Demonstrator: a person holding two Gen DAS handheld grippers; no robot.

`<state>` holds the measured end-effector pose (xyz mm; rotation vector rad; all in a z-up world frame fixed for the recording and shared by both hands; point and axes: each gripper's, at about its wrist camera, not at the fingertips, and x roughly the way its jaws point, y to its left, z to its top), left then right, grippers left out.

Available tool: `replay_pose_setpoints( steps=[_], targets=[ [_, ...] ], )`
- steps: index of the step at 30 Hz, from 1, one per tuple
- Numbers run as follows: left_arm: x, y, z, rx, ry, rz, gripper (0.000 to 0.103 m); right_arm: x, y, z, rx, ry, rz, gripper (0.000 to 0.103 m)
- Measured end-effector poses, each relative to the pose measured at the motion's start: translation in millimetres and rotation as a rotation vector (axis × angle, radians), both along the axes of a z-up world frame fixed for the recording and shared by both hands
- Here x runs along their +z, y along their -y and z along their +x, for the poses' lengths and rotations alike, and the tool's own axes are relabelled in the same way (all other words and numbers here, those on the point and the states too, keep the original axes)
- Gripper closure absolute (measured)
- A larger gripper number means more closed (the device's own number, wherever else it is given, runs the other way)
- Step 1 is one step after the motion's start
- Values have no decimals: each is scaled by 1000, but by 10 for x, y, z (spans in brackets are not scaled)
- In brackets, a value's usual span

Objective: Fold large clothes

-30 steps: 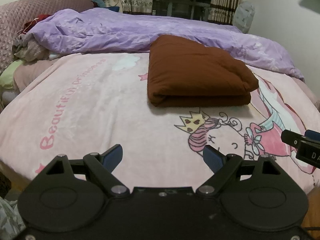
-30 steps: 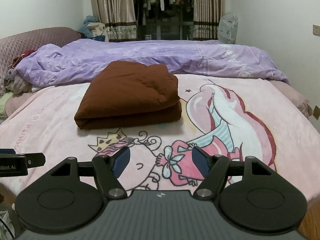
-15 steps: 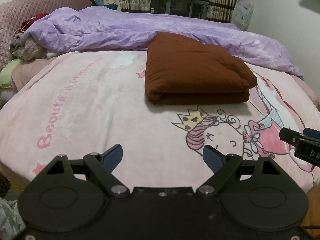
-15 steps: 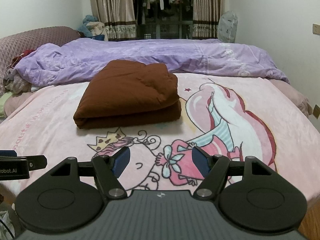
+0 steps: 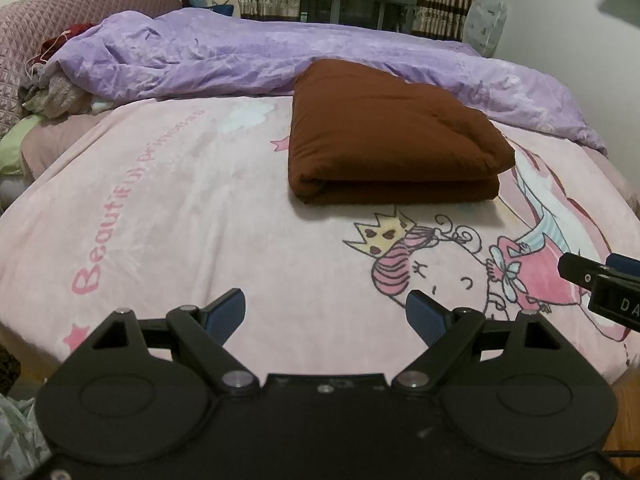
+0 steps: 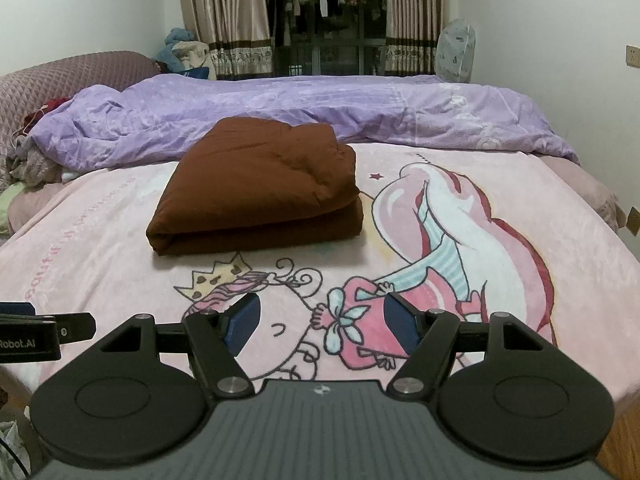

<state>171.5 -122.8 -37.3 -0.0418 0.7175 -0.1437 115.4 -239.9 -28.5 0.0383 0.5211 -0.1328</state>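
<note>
A brown garment lies folded into a thick rectangular bundle in the middle of the pink cartoon blanket. My left gripper hovers over the blanket's near edge, well short of the bundle, open with nothing between its blue pads. My right gripper hangs beside it over the printed cartoon figure, also open and empty. Each gripper's tip shows at the edge of the other's view.
A crumpled purple duvet lies across the bed behind the bundle. Loose clothes are piled at the left by the quilted mauve headboard. A covered fan, curtains and a white wall stand beyond.
The left wrist view has drifted very slightly, so the bundle sits a touch higher in it. Both grippers stay open, and the garment has not moved.
</note>
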Motion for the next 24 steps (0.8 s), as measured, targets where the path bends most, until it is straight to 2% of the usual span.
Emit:
replay_pose_setpoints(
  steps=[24],
  targets=[
    [2, -24, 15, -3, -1, -9, 14, 12, -1, -6, 1, -1, -1, 20]
  ],
)
